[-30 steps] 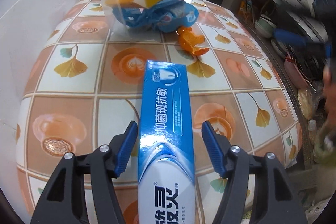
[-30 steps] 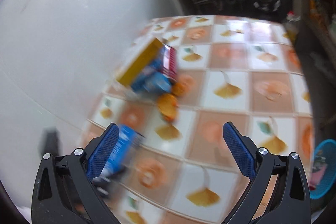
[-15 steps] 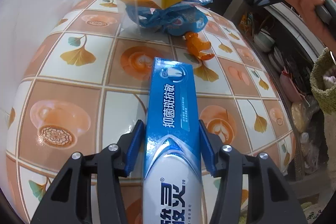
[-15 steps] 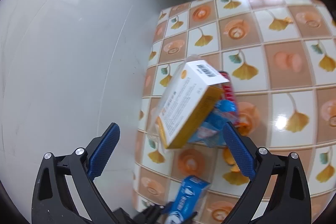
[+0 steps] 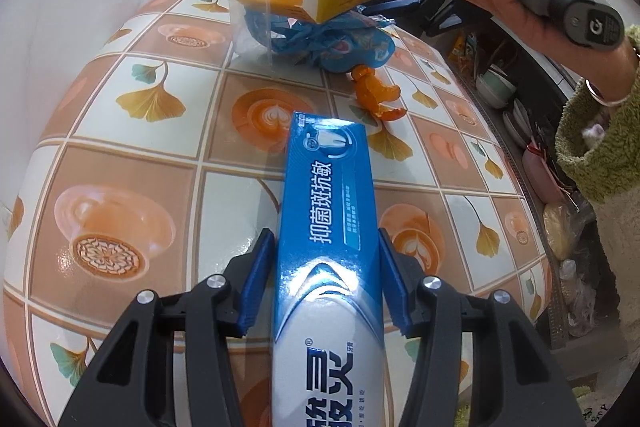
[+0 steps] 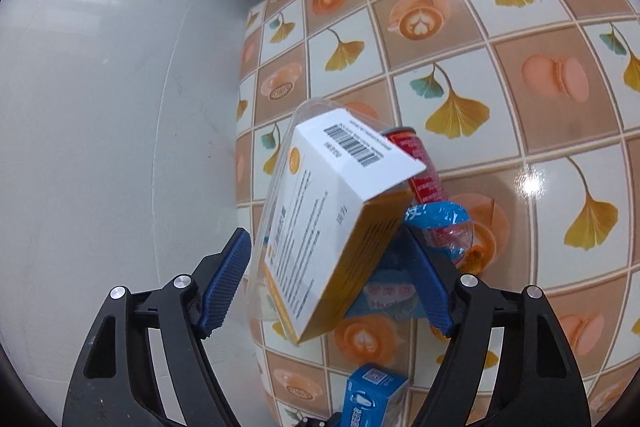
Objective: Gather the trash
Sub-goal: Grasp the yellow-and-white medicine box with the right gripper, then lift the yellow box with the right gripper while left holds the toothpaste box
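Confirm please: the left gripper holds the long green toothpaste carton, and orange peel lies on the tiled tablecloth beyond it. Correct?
Not quite: the carton in the left gripper is blue and white, not green, as the left wrist view shows. The orange peel does lie on the tablecloth beyond it.

The counter wears an orange-and-white check of ginkgo leaves, latte cups and macarons. The long cardboard toothpaste box is blue fading to white. The rectangular medicine box is white with yellow sides and a black barcode. The crumpled plastic wrapper is blue.
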Motion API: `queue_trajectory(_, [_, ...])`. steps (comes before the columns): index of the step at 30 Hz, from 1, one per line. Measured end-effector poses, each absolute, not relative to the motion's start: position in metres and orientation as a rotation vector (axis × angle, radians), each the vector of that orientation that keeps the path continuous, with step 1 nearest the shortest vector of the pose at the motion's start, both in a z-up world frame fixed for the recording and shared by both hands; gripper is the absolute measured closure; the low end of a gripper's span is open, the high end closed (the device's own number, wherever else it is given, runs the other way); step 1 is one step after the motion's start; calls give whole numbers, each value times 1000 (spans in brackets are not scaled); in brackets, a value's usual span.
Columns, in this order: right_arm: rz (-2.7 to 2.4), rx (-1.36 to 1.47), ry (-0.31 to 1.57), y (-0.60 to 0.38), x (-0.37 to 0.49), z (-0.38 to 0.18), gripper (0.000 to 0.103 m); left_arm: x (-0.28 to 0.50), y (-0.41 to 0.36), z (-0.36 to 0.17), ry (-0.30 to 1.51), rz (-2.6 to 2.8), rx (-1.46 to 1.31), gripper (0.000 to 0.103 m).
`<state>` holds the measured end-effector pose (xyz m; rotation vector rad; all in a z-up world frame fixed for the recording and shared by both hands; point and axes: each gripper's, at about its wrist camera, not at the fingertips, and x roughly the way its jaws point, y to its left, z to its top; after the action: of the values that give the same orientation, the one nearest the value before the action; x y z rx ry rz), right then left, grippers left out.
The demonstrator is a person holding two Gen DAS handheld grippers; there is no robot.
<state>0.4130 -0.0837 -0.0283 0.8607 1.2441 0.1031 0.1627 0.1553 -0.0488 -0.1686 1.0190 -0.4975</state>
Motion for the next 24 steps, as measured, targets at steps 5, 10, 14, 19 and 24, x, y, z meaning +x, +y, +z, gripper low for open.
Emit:
queue_trajectory(5, [90,867,1232,-86,411,-29,53,162,155,-49,1019,-501,-170,54])
queue_trajectory(10, [99,884,1214,-92,408,-31,62,162,157,-49,1018,-503,-174,54])
queue_trajectory(14, [118,899,1206,-96,403,-28,68,162,157,-49,1018,-501,-174,54])
queue_trajectory(19, [144,891,1181,-101,394,-15,72,163,158,-48,1020,-493,-169,54])
queue_trajectory(24, [185,895,1153,-107,384,-2,73,163,155,-48,1022,-484,-159,54])
